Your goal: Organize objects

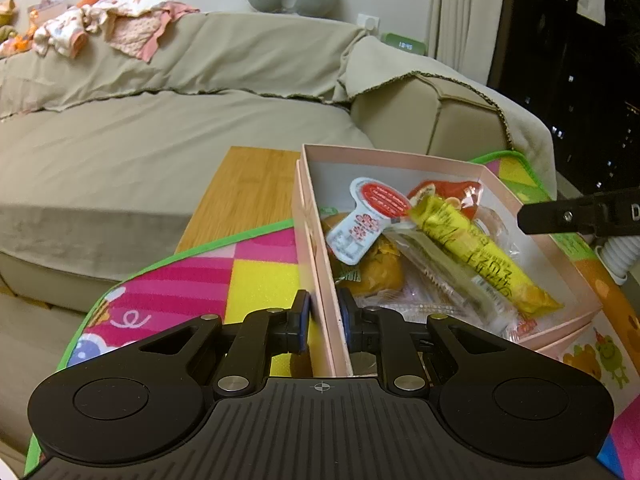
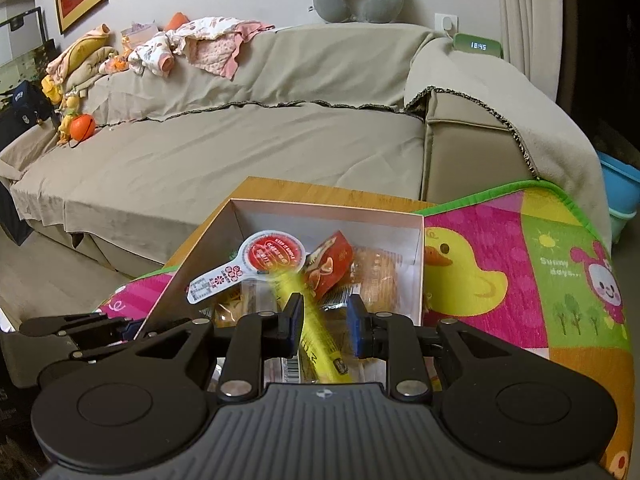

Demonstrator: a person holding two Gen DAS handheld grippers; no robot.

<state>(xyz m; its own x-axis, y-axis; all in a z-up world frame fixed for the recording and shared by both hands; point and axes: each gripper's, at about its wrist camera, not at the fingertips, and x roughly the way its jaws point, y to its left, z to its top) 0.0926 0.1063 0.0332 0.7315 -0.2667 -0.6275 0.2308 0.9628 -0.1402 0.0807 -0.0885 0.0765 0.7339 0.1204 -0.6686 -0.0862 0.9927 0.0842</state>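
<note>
A pink cardboard box [image 1: 320, 264] sits open on a bright children's play mat [image 1: 256, 280] that covers a low wooden table [image 1: 248, 184], with a beige covered sofa [image 1: 160, 136] behind it. The box serves as the landmark here.

The left gripper [image 1: 324, 320] straddles the box's near left wall, one pad outside and one inside, nearly closed and pinching the thin cardboard to steady it.

The right gripper [image 2: 324, 320] hovers over the box's near end. Its jaws look slightly parted around a long yellow snack packet [image 2: 316, 336], which runs between the pads and is blurred. From the left camera the same packet [image 1: 480, 256] lies slanted on top of the other contents, so I cannot tell whether the pads still press it or have just let go.

Inside the box, toward its far end, lie a round red-and-white sealed cup lid with a tab [image 1: 368, 216] and a red snack pouch [image 2: 328, 260], with orange wrapped cakes [image 1: 376, 268] beneath.

The step in hand seems to be placing the yellow packet into the box. Next, the right tongs likely need to open fully and lift clear without dragging the packet out
</note>
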